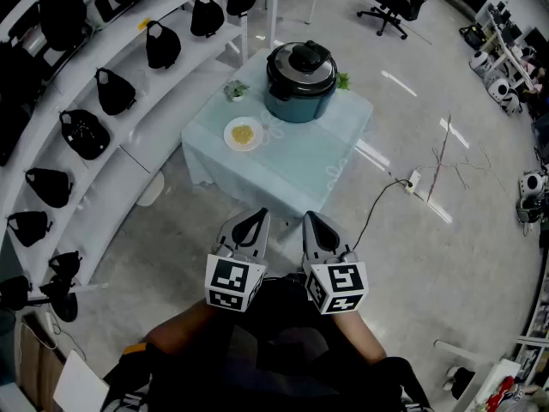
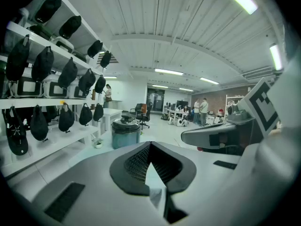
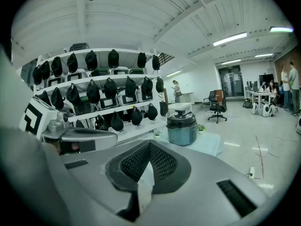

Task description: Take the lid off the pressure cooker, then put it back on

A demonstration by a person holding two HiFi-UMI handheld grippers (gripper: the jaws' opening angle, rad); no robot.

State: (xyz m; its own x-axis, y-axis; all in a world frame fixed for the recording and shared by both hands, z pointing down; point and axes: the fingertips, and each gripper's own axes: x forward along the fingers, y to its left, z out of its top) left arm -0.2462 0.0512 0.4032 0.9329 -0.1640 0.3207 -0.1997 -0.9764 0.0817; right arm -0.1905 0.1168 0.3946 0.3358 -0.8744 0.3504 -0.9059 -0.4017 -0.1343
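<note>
A teal pressure cooker (image 1: 300,88) stands at the far side of a table draped in pale blue cloth (image 1: 292,174), its black lid (image 1: 300,61) seated on top. The cooker (image 2: 126,133) shows small and distant in the left gripper view, and the cooker (image 3: 182,128) is equally far off in the right gripper view. My left gripper (image 1: 260,215) and right gripper (image 1: 309,218) hang side by side close to my body, short of the table's near edge. Both are shut with nothing between the jaws, as seen at the left gripper (image 2: 150,144) and the right gripper (image 3: 149,143).
A white plate of yellow food (image 1: 244,134) and a small potted plant (image 1: 236,89) sit left of the cooker. Curved white shelves with black bags (image 1: 99,93) run along the left. A power strip and cable (image 1: 412,181) lie on the floor at the right.
</note>
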